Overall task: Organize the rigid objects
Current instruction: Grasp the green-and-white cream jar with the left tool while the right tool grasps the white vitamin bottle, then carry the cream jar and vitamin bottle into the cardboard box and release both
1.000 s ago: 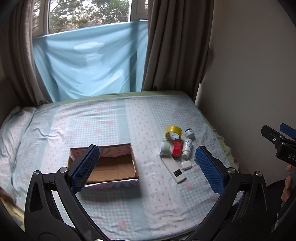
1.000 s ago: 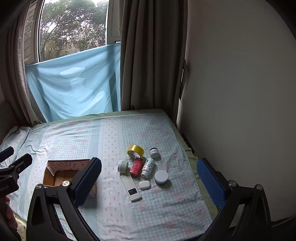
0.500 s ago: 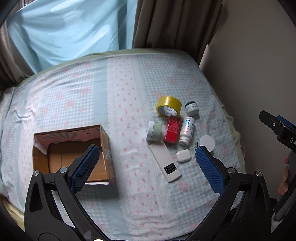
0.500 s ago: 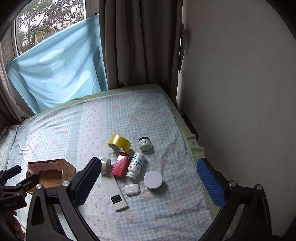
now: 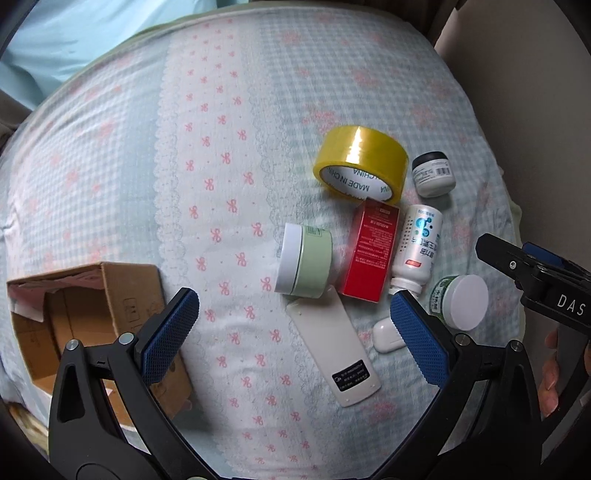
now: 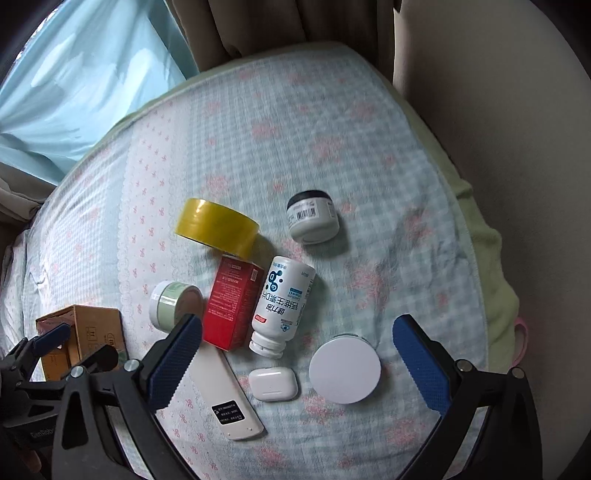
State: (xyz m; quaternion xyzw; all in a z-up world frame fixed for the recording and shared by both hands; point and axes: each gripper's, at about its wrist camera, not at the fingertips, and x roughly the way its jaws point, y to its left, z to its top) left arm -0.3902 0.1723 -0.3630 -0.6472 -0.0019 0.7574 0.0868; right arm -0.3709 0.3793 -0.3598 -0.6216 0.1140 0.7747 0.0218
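Your left tongs (image 5: 291,326) and right tongs (image 6: 297,352) both spread wide, empty, poised above cluster on bed (image 5: 110,155). Remote (image 5: 334,354), jars, red box (image 5: 371,251) lie bunched together; cardboard box (image 5: 74,306) sits apart, open, ready to receive.

Pale checked bedsheet (image 6: 332,122) with pink bows, light-blue cloth (image 6: 81,88) behind — brown curtains (image 6: 295,26), beige wall (image 6: 517,129)
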